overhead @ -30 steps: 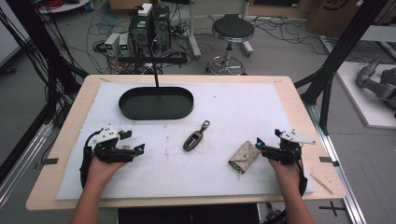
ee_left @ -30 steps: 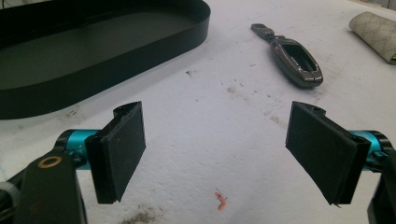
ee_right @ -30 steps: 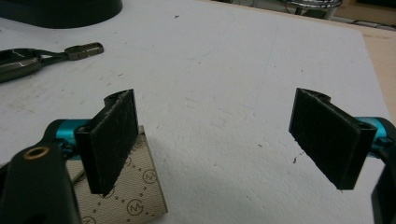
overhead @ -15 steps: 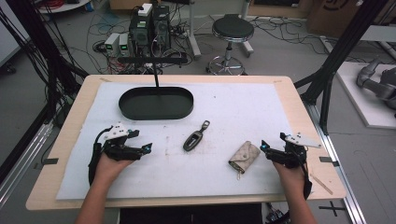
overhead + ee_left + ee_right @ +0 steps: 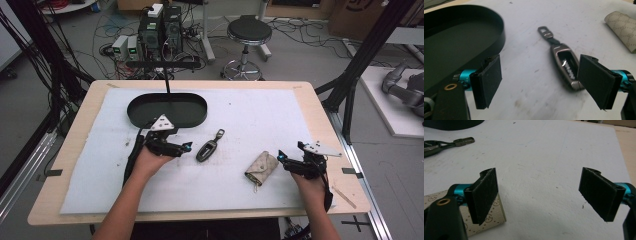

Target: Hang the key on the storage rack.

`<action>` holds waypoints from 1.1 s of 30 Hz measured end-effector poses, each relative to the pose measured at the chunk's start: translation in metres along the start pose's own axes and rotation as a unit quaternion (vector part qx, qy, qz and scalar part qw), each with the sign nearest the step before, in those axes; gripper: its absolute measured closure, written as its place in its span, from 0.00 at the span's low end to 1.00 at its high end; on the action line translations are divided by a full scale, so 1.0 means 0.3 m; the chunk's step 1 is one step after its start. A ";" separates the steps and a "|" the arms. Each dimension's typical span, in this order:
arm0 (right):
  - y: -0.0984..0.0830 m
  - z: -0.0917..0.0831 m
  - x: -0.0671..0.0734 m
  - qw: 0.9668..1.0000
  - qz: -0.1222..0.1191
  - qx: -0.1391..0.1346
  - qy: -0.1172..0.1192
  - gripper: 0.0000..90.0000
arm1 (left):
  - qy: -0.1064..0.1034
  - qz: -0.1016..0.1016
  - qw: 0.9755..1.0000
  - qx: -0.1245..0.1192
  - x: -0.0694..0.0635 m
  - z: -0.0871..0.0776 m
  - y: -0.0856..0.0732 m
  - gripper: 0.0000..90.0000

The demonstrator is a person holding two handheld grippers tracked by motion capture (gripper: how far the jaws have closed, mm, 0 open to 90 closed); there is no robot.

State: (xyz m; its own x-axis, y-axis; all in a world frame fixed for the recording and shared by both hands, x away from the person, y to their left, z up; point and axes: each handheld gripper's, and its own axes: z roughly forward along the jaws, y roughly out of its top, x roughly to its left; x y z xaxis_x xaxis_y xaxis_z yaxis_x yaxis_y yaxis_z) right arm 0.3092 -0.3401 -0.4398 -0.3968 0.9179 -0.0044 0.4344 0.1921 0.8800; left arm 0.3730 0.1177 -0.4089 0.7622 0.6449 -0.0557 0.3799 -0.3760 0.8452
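- The left gripper sits near the middle of the white mat, just beside the car key fob, with its tips pointing at the fob's near end.
- In the left gripper view its two black jaws stand wide apart with nothing between them but bare mat; the key fob lies just ahead, its lower end running behind the jaw at the right of that view.
- The fob lies flat on the mat, its metal clip end turned away from the gripper, toward the far side of the table.
- The black oval tray rests on the mat just behind the left gripper; in the left gripper view the tray's wall rises at the left side.
- The right gripper is at the right part of the mat, its tips just beside the beige patterned key pouch.
- In the right gripper view its jaws are also spread wide and hold nothing; the pouch lies under and behind the jaw at the left of that view, while the space between the jaws is bare mat.
- The fob and the pouch lie apart from each other, both between the two grippers.
- The wooden table carries the mat.
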 end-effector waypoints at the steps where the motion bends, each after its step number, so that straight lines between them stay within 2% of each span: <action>1: 0.001 0.002 0.002 1.000 -0.002 0.001 0.001 0.18 | -0.003 0.002 1.000 0.004 -0.007 0.019 0.016 0.22; 3: 0.003 0.005 0.006 1.000 -0.006 0.000 0.003 0.18 | -0.006 0.007 1.000 0.009 -0.016 0.051 0.041 0.22; 8: 0.004 0.006 0.005 1.000 -0.003 0.000 0.000 0.18 | -0.018 -0.001 1.000 0.020 -0.026 0.140 0.087 0.22; 13: 0.002 0.007 0.002 1.000 -0.003 0.001 -0.001 0.18 | -0.029 -0.006 0.999 0.039 -0.033 0.218 0.107 0.22; 19: 0.002 0.009 0.002 1.000 -0.005 0.002 -0.002 0.18 | -0.027 -0.001 0.998 0.060 -0.047 0.298 0.119 0.23; 29: 0.000 0.007 -0.002 1.000 -0.001 0.003 -0.005 0.18 | -0.029 0.006 0.995 0.096 -0.069 0.387 0.108 0.33; 31: 0.000 0.006 -0.004 1.000 -0.001 0.003 -0.005 0.18 | -0.025 0.008 0.994 0.105 -0.073 0.399 0.103 0.36; 33: -0.001 0.007 -0.005 1.000 0.001 0.003 -0.007 0.18 | -0.011 0.019 0.994 0.107 -0.078 0.398 0.106 0.41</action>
State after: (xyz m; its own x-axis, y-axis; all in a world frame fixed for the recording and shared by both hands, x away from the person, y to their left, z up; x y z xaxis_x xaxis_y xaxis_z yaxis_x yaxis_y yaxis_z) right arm 0.3113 -0.3409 -0.4409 -0.3845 0.9231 -0.0095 0.4400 0.1923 0.8772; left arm 0.4298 0.0112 -0.4443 0.7891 0.6130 -0.0390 0.4511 -0.5353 0.7142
